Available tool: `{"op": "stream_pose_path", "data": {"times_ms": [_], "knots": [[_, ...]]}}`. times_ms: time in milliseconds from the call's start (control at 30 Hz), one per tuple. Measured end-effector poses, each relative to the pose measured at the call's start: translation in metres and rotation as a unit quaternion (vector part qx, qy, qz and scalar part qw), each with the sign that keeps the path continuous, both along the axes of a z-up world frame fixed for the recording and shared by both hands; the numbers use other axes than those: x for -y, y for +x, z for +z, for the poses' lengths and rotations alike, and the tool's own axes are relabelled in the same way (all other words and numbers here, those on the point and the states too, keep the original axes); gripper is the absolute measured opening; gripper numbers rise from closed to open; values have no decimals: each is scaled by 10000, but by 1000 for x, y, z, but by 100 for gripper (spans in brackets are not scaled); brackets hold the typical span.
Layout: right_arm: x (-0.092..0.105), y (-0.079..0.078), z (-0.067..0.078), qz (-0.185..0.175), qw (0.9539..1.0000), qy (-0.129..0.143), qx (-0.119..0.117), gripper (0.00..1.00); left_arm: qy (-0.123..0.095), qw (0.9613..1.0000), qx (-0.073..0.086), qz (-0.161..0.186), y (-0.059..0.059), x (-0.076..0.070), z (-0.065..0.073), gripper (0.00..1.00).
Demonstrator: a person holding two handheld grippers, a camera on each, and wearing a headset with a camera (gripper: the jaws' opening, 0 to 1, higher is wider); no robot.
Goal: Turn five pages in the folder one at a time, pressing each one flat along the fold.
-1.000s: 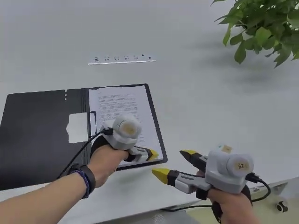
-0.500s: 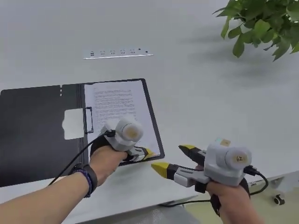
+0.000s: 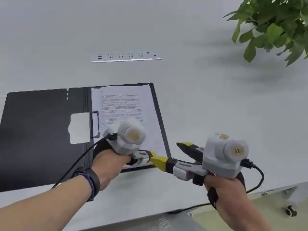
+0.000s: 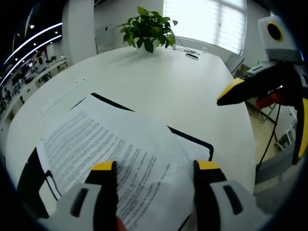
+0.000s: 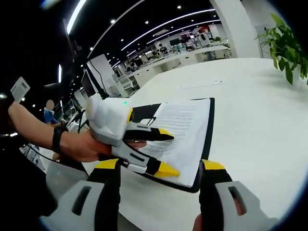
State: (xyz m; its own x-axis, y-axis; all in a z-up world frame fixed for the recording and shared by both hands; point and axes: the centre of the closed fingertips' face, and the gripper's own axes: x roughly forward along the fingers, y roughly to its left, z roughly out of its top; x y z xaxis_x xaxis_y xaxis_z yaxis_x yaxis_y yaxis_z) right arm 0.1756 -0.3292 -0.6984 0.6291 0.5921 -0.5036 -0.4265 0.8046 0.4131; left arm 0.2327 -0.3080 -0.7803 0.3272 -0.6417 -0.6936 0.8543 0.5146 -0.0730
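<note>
An open black folder [image 3: 38, 139] lies on the white table, with a printed page [image 3: 127, 108] on its right half. My left gripper [image 3: 144, 156] is open and hovers over the page's lower right corner; the page [image 4: 120, 144] spreads between and beyond its jaws. The right gripper [image 3: 169, 153] is open too, just right of the folder's lower right corner, with one yellow tip close to the left gripper. The right gripper view looks at the left gripper [image 5: 168, 153] over the page [image 5: 185, 130]. I cannot tell whether either gripper touches the paper.
A power strip [image 3: 125, 57] is set into the table behind the folder. A green potted plant [image 3: 272, 26] stands at the back right. The table's front edge [image 3: 144, 211] runs just under my hands. A metal clip [image 3: 95, 124] sits by the folder's fold.
The right gripper has moved left and a little up, toward the folder's lower right corner and the left gripper. The left gripper has stayed over the page's corner.
</note>
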Motion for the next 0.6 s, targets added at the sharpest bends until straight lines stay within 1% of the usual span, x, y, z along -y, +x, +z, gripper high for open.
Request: {"op": "stream_pose_path", "data": {"times_ms": [67,100,167,200,267,367,433,500,600], "knots": [[0,7,-3,-40,10000,81,-26,64,-72,10000,-5,23,0,-1,1,62],[0,11,-4,-55,9999,78,-46,63,-125,9999,3,20,1,-2,1,62],[-2,15,-4,-11,10000,49,-14,61,-183,9998,15,2,1,-4,1,61],[-2,18,-5,-19,10000,96,-18,61,-203,9998,2,6,1,-3,2,60],[-1,24,-8,-119,9996,244,-68,61,-206,9998,-10,-6,0,-3,3,60],[0,30,-11,-203,9993,290,-95,57,-209,9998,-8,-9,-2,-4,3,59],[0,36,-11,-314,9984,470,-93,56,-220,9998,-9,1,-2,-5,3,59],[0,42,-17,-402,9973,596,-162,54,-224,9997,-9,3,-3,-5,2,59],[-3,47,-26,-419,9970,602,-260,53,-225,9997,3,-2,-4,-6,2,59]]}}
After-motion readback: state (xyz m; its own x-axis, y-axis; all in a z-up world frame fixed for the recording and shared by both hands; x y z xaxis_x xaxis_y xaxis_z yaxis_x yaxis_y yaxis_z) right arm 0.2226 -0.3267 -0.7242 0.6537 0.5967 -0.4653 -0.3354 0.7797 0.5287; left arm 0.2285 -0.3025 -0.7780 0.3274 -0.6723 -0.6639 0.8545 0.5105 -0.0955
